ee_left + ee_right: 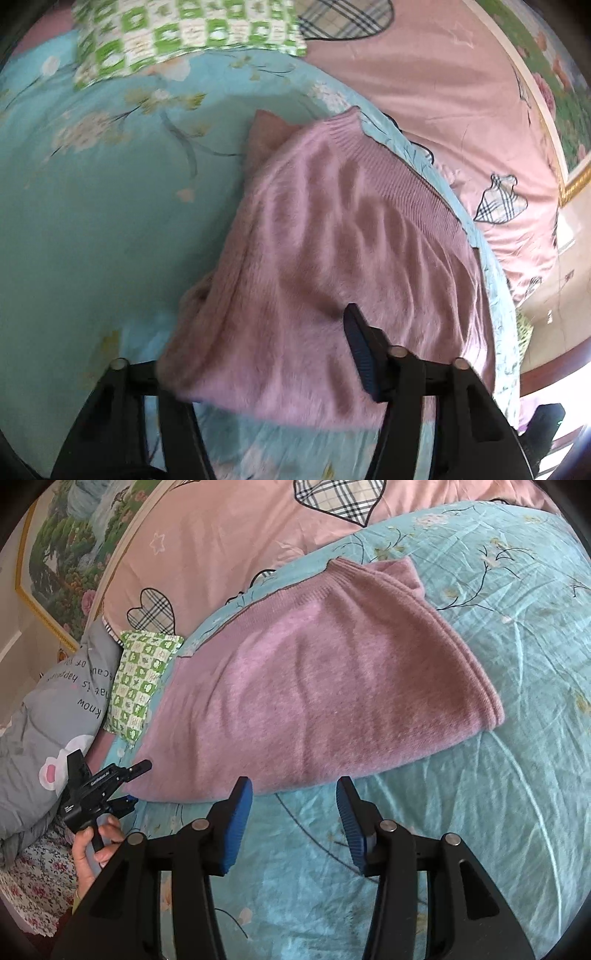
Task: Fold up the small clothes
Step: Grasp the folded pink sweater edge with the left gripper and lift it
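Pink fuzzy sweater (314, 686), folded flat on blue sheet (498, 812). Left gripper (258, 365) wide open, one finger under sweater edge. Right gripper (295, 823) open, empty.

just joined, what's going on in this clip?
A person with two handheld claws is folding a fuzzy pink knit sweater on a teal floral bedsheet. The sweater already lies folded over. The left claw sits at its near-left corner, with fabric draped over one finger in the left wrist view. The right claw is open, just short of the sweater's near edge, holding nothing.
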`<state>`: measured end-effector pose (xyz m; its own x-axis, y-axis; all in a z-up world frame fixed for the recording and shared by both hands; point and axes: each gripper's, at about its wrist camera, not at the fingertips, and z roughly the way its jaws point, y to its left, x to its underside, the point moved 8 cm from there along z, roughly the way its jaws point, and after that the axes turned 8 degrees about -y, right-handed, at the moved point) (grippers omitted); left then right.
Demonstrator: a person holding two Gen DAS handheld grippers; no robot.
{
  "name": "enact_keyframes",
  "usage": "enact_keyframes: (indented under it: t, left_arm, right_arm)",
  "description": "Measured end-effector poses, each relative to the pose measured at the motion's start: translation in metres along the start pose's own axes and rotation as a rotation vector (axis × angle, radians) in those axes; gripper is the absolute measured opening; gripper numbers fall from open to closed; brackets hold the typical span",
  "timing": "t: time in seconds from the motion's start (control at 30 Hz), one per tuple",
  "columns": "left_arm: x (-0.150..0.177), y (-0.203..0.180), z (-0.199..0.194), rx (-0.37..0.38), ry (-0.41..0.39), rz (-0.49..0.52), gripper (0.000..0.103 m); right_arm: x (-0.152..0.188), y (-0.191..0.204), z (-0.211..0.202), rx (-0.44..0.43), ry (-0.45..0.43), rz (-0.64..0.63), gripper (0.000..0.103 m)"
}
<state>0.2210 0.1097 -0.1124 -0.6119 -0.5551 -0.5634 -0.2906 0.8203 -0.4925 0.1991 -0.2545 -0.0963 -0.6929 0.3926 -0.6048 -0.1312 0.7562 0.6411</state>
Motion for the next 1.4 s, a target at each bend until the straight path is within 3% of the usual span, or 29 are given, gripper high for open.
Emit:
enact_keyframes:
  t: [0.1, 0.2, 0.3, 0.43, 0.57, 0.7, 0.77, 0.83, 1.03, 1.2, 1.23, 1.27, 1.33, 1.4]
  left_arm:
    - [-0.003, -0.025, 0.003, 0.0, -0.001, 0.094, 0.007]
    - [-0.007, -0.068, -0.011, 0.013, -0.063, 0.232, 0.007]
    - [-0.007, -0.122, -0.027, 0.094, -0.105, 0.341, 0.007]
    - [0.018, -0.206, -0.034, 0.24, -0.094, 0.496, 0.007]
    - [0.062, -0.262, -0.02, 0.316, -0.043, 0.625, 0.007]
    - [0.103, -0.278, 0.014, 0.312, 0.039, 0.679, 0.007]
    - [0.119, -0.276, 0.03, 0.277, 0.061, 0.718, 0.007]
    - [0.124, -0.271, 0.036, 0.263, 0.067, 0.735, 0.007]
    - [0.12, -0.263, 0.036, 0.29, 0.077, 0.721, 0.007]
    - [0.123, -0.267, 0.032, 0.288, 0.071, 0.729, 0.007]
    - [0.124, -0.267, 0.031, 0.287, 0.069, 0.734, 0.007]
    - [0.124, -0.268, 0.03, 0.281, 0.064, 0.744, 0.007]
    - [0.122, -0.271, 0.025, 0.282, 0.054, 0.753, 0.007]
    - [0.115, -0.282, 0.016, 0.309, 0.038, 0.75, 0.007]
  right_arm:
    - [-0.007, -0.007, -0.001, 0.0, -0.01, 0.014, 0.049]
    - [-0.015, -0.017, -0.003, 0.005, -0.013, 0.028, 0.049]
    - [-0.025, -0.029, -0.004, 0.012, -0.013, 0.042, 0.049]
    - [-0.043, -0.042, -0.009, 0.017, -0.02, 0.046, 0.049]
    - [-0.065, -0.049, -0.014, 0.002, -0.038, 0.048, 0.049]
    - [-0.079, -0.048, -0.009, -0.043, -0.037, 0.061, 0.05]
    - [-0.085, -0.046, 0.003, -0.067, -0.014, 0.066, 0.061]
    - [-0.086, -0.044, 0.016, -0.091, 0.007, 0.078, 0.069]
    - [-0.096, -0.02, 0.069, -0.199, 0.082, 0.097, 0.077]
    - [-0.11, 0.011, 0.111, -0.305, 0.116, 0.101, 0.078]
    - [-0.112, 0.015, 0.117, -0.32, 0.125, 0.1, 0.072]
    - [-0.113, 0.021, 0.125, -0.338, 0.136, 0.104, 0.048]
    - [-0.114, 0.025, 0.133, -0.344, 0.155, 0.126, 0.016]
    - [-0.124, 0.027, 0.126, -0.388, 0.123, 0.157, 0.015]
